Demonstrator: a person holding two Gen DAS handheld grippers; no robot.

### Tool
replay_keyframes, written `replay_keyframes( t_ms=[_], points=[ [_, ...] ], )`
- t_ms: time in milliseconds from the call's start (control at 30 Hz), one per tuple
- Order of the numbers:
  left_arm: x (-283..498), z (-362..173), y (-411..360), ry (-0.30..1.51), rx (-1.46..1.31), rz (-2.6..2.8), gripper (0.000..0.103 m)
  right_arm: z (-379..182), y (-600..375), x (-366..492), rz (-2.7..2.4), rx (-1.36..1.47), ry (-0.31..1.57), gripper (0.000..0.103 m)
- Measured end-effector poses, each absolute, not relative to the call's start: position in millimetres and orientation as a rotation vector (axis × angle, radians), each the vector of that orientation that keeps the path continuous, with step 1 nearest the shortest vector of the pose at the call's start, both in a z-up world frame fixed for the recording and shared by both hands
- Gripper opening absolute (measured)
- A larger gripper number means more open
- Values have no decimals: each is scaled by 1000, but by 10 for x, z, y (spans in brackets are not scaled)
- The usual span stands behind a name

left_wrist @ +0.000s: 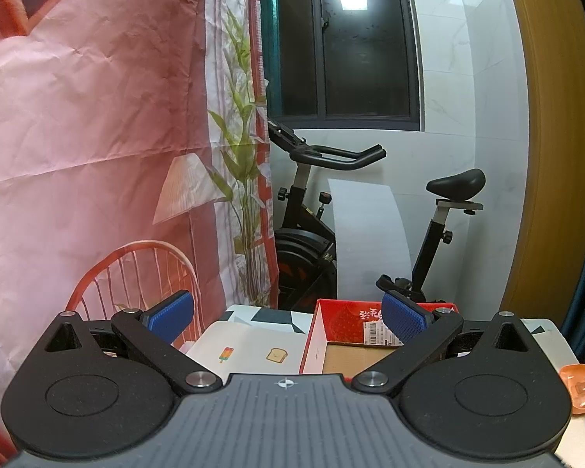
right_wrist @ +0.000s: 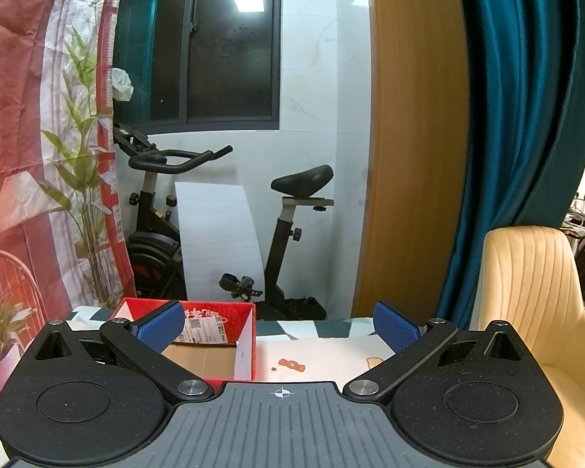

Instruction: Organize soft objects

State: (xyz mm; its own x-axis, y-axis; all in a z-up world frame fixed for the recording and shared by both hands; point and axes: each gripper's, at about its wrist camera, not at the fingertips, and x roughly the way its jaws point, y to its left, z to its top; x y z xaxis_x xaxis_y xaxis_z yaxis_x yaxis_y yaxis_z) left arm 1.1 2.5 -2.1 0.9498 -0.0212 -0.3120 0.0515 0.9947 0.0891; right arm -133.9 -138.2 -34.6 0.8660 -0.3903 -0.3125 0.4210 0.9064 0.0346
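Observation:
My left gripper is open and empty, held above the table's near side. A red cardboard box with a bare brown bottom stands just ahead, under its right finger. My right gripper is open and empty too. The same red box lies ahead and to its left. A white cloth or mat with small food prints lies on the table left of the box; it also shows in the right wrist view, right of the box. No soft object shows inside the box.
An orange object sits at the right table edge. An exercise bike and a white board stand behind the table. A cream chair is at the right, beside a teal curtain. A pink printed backdrop hangs at the left.

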Motion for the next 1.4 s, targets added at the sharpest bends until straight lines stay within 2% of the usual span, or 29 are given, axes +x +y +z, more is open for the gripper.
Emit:
replay_keyframes(
  t_ms=[1400],
  points=[
    [7,-40,43,321,84,-34,103,-380,-1393,-1343,-429,103,309,103]
  ],
)
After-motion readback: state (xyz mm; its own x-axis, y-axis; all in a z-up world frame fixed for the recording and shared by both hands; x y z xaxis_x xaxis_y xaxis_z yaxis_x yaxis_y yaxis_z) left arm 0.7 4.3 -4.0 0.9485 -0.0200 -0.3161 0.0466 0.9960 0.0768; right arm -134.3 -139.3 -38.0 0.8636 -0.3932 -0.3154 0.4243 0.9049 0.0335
